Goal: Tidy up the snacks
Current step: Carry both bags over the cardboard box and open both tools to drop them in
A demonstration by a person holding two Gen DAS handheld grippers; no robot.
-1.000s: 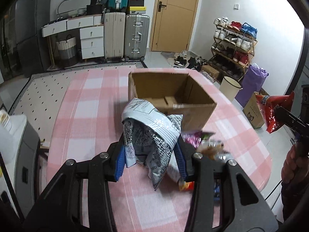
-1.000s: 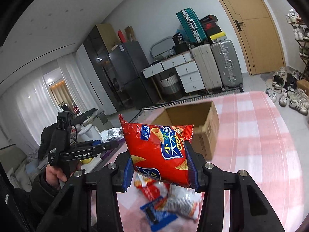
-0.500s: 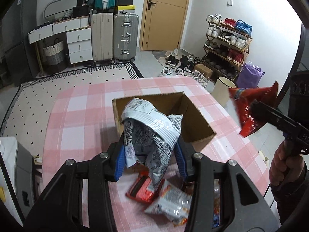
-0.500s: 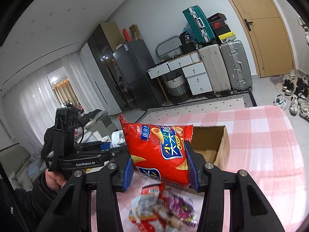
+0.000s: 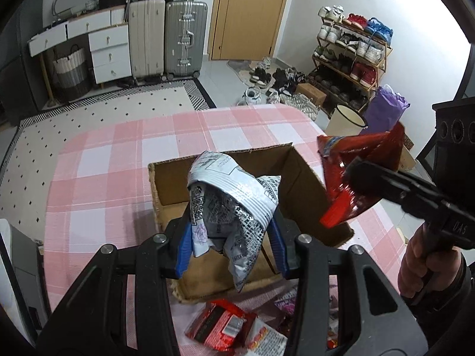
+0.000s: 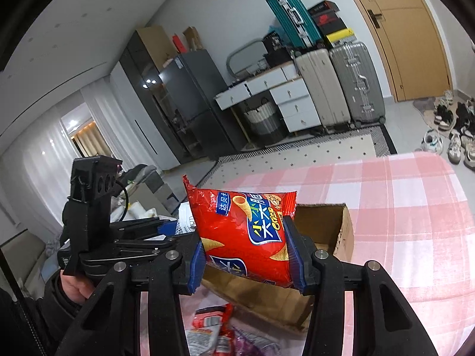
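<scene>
Over the open cardboard box (image 5: 299, 178), our left gripper (image 5: 231, 243) clamped on a crumpled silver snack bag (image 5: 231, 198), our right gripper (image 6: 248, 259) pinching a glossy red crisp bag (image 6: 243, 231)

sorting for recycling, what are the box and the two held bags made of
Box: plain brown corrugated cardboard, matte, with a fluted cut rim. Silver bag: crinkled, shiny printed film, probably metallised plastic. Red bag: glossy printed plastic film, puffed, with a crimped seam.
</scene>
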